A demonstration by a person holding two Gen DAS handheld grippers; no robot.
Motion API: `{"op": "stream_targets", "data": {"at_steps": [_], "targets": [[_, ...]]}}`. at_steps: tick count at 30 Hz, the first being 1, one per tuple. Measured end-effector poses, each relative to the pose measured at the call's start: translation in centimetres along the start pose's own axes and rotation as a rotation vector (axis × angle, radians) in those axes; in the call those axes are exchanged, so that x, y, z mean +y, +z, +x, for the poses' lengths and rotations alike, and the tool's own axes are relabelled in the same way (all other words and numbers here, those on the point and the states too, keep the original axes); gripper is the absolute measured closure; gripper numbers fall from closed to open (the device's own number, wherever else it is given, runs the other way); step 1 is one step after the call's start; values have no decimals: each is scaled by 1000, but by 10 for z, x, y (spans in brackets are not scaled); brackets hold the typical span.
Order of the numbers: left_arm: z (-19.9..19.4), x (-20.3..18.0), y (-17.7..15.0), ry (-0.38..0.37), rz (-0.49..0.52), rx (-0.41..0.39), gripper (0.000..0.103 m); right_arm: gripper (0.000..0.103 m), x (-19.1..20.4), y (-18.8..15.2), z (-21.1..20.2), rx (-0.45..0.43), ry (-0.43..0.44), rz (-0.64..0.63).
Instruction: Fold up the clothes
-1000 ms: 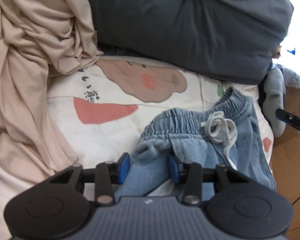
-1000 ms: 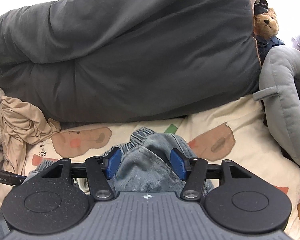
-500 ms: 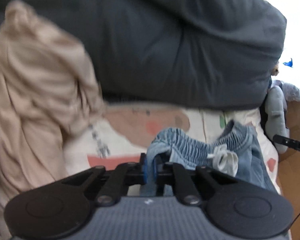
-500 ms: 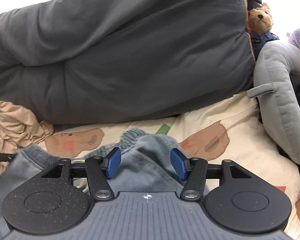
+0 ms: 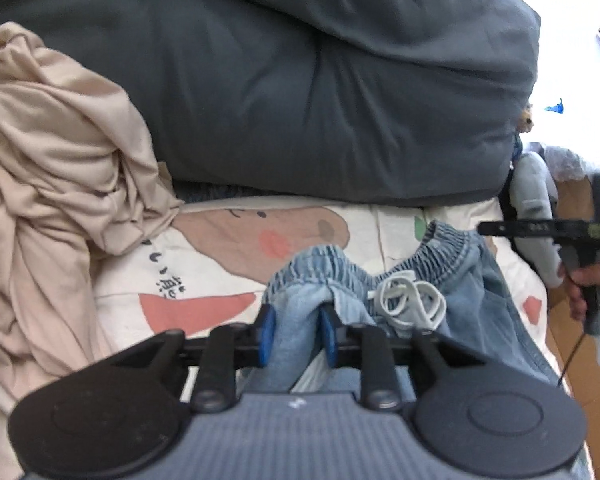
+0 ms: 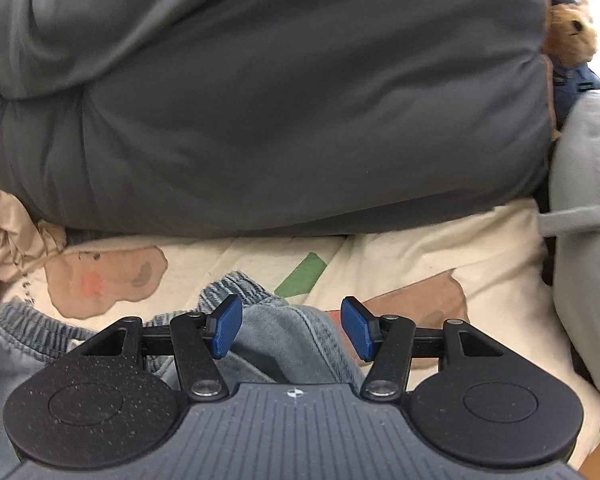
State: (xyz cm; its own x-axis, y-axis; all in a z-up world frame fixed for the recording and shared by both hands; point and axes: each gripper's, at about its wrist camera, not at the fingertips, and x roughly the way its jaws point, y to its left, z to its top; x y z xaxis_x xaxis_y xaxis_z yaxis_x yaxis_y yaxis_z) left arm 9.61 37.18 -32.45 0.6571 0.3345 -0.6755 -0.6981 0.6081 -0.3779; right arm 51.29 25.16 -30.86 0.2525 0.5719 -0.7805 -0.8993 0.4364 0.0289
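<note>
Both tongs [image 5: 296,334] [image 6: 292,330] straddle folds of the denim shorts [image 5: 460,304]

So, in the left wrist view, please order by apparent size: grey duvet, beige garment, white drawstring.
1. grey duvet, largest.
2. beige garment, though it lies nearer the camera, which may flatter it.
3. white drawstring, smallest.

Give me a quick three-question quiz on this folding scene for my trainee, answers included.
1. True or false: the right tool is clamped shut on the denim garment.
2. In the left wrist view, what lies bunched to the left of the denim? A) a striped towel B) a beige garment C) a red sock
3. Fill in: a white ___ lies coiled by the waistband.

Key: 1 false, its jaws stand open with denim between them. 2 B. 3 drawstring.
</note>
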Motion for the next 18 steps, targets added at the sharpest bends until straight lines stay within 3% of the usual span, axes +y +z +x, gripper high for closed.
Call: {"op": "stream_targets", "data": {"at_steps": [4,7,9,13,18], "targets": [[5,-5,-8,2,16,19,75,47,-1,6,23,87,-14,-73],[7,-7,-13,17,64,33,75,56,-3,4,36,164,-20,-142],[6,-3,-15,12,49,36,75,70,-1,3,44,209,-28,-209],[-5,5,-12,-2,39,34,75,71,3,7,45,253,-5,-296],[-29,21,-9,-17,-2,28,67,71,-4,29,30,238,40,-296]]}}
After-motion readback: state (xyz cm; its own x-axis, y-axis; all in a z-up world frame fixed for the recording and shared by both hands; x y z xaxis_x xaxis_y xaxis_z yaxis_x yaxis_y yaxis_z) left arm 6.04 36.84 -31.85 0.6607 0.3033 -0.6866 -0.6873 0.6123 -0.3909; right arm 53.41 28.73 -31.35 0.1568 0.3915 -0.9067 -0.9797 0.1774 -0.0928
